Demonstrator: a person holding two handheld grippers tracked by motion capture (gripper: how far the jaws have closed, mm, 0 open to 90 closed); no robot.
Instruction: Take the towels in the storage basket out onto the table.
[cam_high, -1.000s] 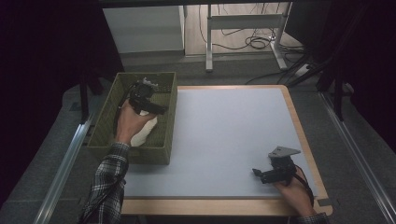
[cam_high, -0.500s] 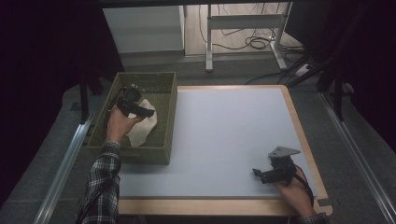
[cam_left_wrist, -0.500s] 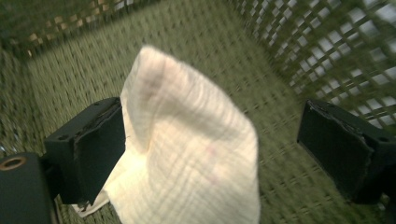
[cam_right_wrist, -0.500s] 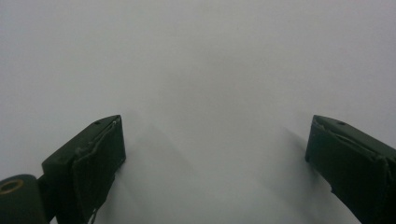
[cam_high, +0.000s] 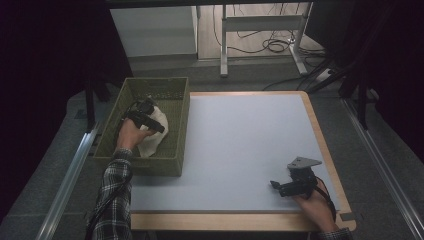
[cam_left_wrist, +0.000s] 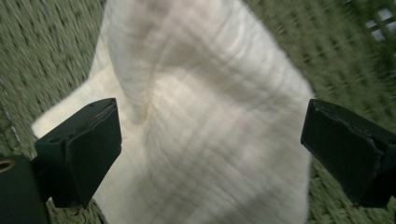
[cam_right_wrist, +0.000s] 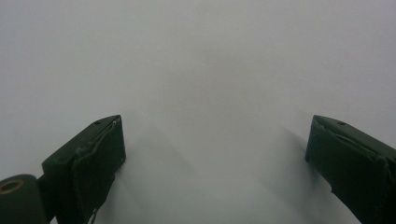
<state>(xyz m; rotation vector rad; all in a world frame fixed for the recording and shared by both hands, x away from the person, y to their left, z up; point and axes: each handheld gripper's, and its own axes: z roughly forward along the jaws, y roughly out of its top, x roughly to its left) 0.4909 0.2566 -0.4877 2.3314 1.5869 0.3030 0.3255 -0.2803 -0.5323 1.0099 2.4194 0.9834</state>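
Inside the green basket (cam_high: 176, 131), the left gripper (cam_high: 146, 119) is hovering over a white cloth (cam_left_wrist: 205, 135), jaws spread wide. Well right of the basket, the right gripper (cam_high: 278, 186) is resting on the table (cam_high: 240, 140), jaws released.

A black-and-white plaid sleeve (cam_high: 114, 200) covers the left forearm; both grippers are black, the right gripper (cam_high: 280, 186) topped by a grey plate (cam_high: 303, 162).

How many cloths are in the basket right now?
1: a white cloth lies in the green basket, between the open left tongs. Its folds could hide another.
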